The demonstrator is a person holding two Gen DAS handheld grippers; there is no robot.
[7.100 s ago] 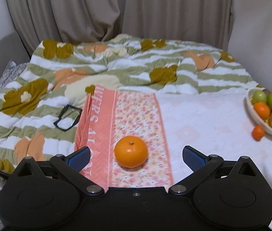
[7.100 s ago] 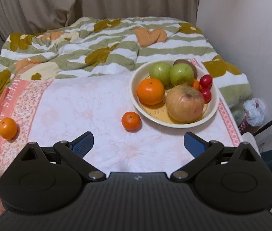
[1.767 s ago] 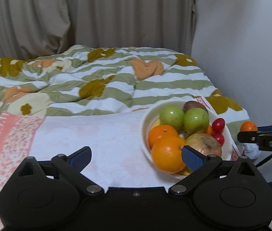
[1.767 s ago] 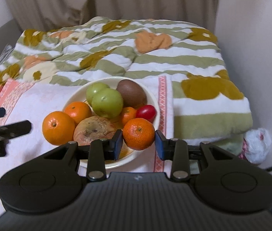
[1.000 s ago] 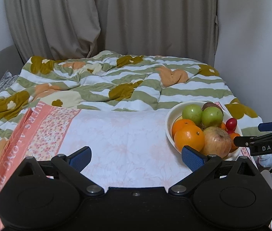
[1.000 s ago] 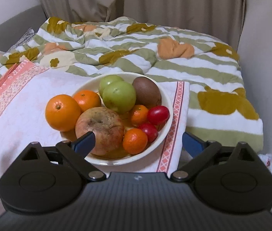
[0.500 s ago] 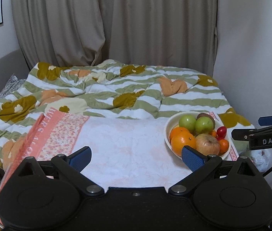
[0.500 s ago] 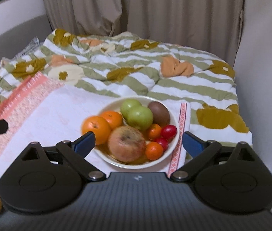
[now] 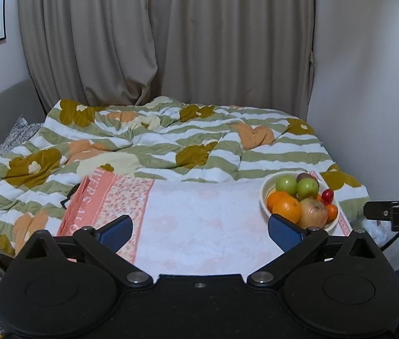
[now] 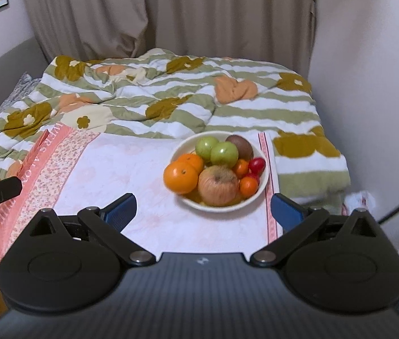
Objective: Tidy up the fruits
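1. We hold the left claw [image 9: 199, 227] with its blue fingers spread wide and nothing between them; it hangs above the near edge of the white cloth [image 9: 199, 214], clear of everything.
2. We hold the right claw [image 10: 202, 207] just as wide apart and just as empty, raised over the same cloth [image 10: 131, 175].
3. The bowl [image 10: 264, 186] sits ahead of the right claw, between its fingers in the view and a little toward the right one. Seen from the left claw, the bowl [image 9: 264, 195] lies off to the right, just beyond the right finger.
4. All the fruit we can see is in the bowl: two oranges [image 10: 182, 176], two green apples [image 10: 224, 154], a brownish apple [image 10: 217, 185], a kiwi [image 10: 240, 145], small tangerines [image 10: 248, 185] and red tomatoes [image 10: 256, 164]. It is heaped, so each piece leans on its neighbours and the rim keeps it from rolling.
5. No loose fruit shows on the cloth or on the striped quilt [image 10: 171, 99] behind it.
6. We judge the gathering done, which would explain why both claws are empty and held back from the bowl.
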